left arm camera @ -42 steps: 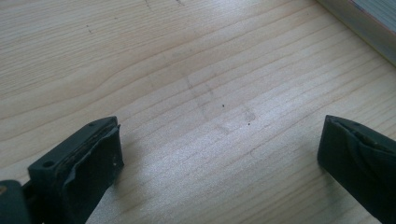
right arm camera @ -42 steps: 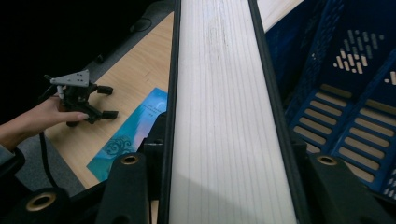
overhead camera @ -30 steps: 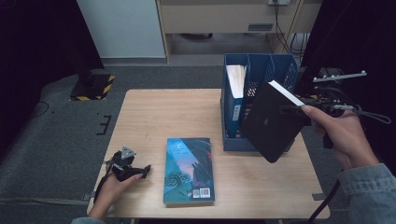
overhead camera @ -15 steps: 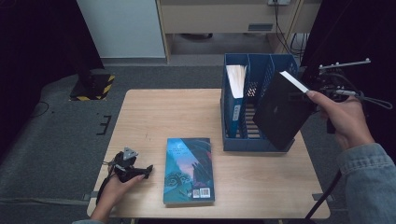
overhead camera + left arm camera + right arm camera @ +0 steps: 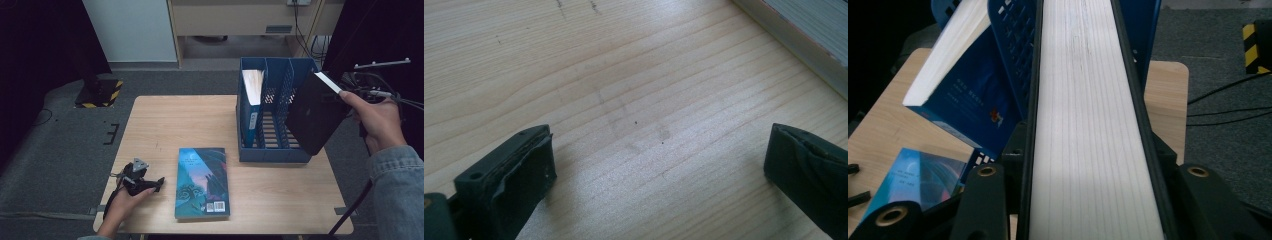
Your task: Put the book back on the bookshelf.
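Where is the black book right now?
In the high view, the black book hangs tilted at the table's right side, clamped in the right gripper, over the right end of the blue file rack.

A light wooden table with rounded corners stands on a grey carpeted floor. Beyond it a pale cabinet panel and a beige desk front line the back, with cables hanging down. A black block with yellow-black hazard stripes sits left, beside dark surroundings.
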`<state>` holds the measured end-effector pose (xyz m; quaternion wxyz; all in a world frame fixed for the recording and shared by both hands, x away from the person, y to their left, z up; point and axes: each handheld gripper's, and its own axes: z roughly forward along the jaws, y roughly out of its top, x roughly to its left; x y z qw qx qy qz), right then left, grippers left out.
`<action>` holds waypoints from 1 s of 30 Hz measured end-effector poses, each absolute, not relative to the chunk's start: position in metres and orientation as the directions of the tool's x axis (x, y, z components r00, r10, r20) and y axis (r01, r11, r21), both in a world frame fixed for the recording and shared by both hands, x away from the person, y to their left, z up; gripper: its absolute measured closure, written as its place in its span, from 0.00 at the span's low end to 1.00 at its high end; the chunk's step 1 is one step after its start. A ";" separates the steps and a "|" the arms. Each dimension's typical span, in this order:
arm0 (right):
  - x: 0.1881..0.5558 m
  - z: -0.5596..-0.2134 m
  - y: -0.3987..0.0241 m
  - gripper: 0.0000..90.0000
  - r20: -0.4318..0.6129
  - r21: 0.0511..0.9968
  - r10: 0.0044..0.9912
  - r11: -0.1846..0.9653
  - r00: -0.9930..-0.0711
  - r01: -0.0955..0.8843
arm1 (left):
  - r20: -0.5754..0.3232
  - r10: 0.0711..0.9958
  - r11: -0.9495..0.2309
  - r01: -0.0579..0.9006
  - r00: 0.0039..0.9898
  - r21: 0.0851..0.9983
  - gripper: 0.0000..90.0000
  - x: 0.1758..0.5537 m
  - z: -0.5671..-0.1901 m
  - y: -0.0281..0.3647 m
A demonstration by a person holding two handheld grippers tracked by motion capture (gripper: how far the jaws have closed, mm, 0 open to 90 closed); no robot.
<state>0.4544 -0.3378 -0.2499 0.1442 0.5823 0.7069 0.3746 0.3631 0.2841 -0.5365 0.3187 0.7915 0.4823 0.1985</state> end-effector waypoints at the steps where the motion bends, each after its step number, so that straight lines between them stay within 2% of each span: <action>1: 0.455 -0.250 -0.338 0.58 0.234 0.695 0.933 0.035 -0.272 0.718 | 0.007 0.890 -0.332 0.637 0.456 0.696 0.00 0.363 -0.536 0.284; 16: 0.464 -0.260 -0.348 0.58 0.218 0.686 0.949 0.018 -0.228 0.727 | 0.008 0.887 -0.337 0.636 0.462 0.694 0.00 0.363 -0.536 0.284; 30: 0.472 -0.262 -0.338 0.58 0.209 0.682 0.951 0.026 -0.229 0.731 | 0.007 0.885 -0.338 0.634 0.465 0.695 0.00 0.363 -0.536 0.283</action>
